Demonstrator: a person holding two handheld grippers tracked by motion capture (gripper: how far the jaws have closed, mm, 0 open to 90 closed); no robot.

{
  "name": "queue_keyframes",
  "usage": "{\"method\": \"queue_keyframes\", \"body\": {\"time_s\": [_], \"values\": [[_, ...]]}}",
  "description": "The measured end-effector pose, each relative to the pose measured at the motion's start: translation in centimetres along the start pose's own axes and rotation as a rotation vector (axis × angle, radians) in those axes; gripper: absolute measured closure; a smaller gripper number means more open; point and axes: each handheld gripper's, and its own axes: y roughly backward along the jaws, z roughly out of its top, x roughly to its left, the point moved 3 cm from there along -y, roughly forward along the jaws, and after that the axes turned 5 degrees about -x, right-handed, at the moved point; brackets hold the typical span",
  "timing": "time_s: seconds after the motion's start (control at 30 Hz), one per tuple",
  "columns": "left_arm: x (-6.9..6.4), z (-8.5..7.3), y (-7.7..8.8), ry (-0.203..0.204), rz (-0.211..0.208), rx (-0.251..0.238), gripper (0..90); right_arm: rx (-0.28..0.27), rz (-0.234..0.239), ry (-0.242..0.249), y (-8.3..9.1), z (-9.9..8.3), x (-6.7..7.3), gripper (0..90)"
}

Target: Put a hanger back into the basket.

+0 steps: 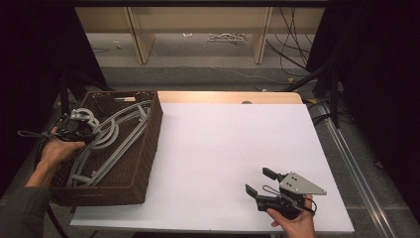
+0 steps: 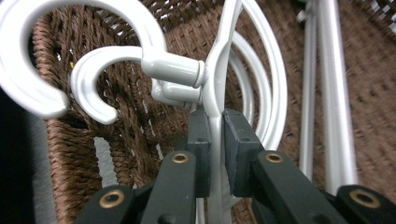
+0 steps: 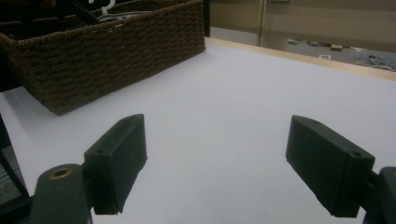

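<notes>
- Left gripper jaws clamped on a white hanger inside the brown wicker basket
- Right gripper rests on the white table, jaws wide apart
- Lettering: none readable

Hangers in basket at table's left, right gripper near front edge

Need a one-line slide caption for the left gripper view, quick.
Left gripper shut on a white hanger just below its hook, over the brown wicker basket.
</notes>
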Motion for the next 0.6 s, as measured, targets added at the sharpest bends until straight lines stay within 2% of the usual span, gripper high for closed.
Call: {"method": "queue_keyframes", "body": {"time_s": [0.03,0.07,0.13,0.2,0.23,0.3,0.33,0.37,0.43,0.47,0.5,0.57,0.6], "values": [[0.07,-0.04,-0.03,-0.006,0.003,0.006,81.9,0.010,-0.010,0.006,0.09,0.01,-0.07,21.4],[0.10,-0.05,-0.07,-0.014,0.010,0.011,81.8,-0.003,0.001,-0.003,-0.03,-0.01,-0.03,21.4],[0.31,0.15,0.00,-0.047,0.008,0.015,81.7,0.009,-0.005,0.003,0.08,-0.01,-0.03,21.4],[0.63,0.47,0.09,-0.044,0.005,0.000,82.2,0.007,-0.004,0.000,0.06,0.00,-0.02,21.4],[0.66,0.60,0.11,-0.062,0.001,-0.004,82.2,0.010,-0.008,0.004,0.09,0.00,-0.05,21.4],[0.37,0.58,0.03,-0.080,-0.008,0.007,82.1,-0.003,0.001,0.000,0.00,0.01,0.00,21.4],[0.14,0.41,-0.11,-0.088,-0.014,0.018,81.8,0.008,-0.006,0.005,0.09,0.04,-0.02,21.4],[-0.04,0.20,-0.27,-0.090,-0.015,0.030,81.2,-0.001,0.002,-0.001,-0.01,0.02,0.00,21.4],[0.09,-0.04,-0.34,-0.072,-0.016,0.024,81.2,0.040,-0.008,0.010,0.31,0.02,-0.07,21.4],[0.20,-0.09,-0.37,-0.061,-0.016,0.021,81.4,0.038,-0.011,0.011,0.31,0.03,-0.05,21.4],[0.26,-0.12,-0.39,-0.060,-0.012,0.026,81.5,0.011,-0.012,0.008,0.11,0.03,0.01,21.4],[0.32,-0.12,-0.51,-0.078,0.016,0.046,81.7,0.011,-0.012,0.009,0.11,0.02,0.00,21.4],[0.32,-0.08,-0.62,-0.098,0.055,0.068,81.6,0.011,-0.012,0.009,0.11,0.02,-0.02,21.4]]}}
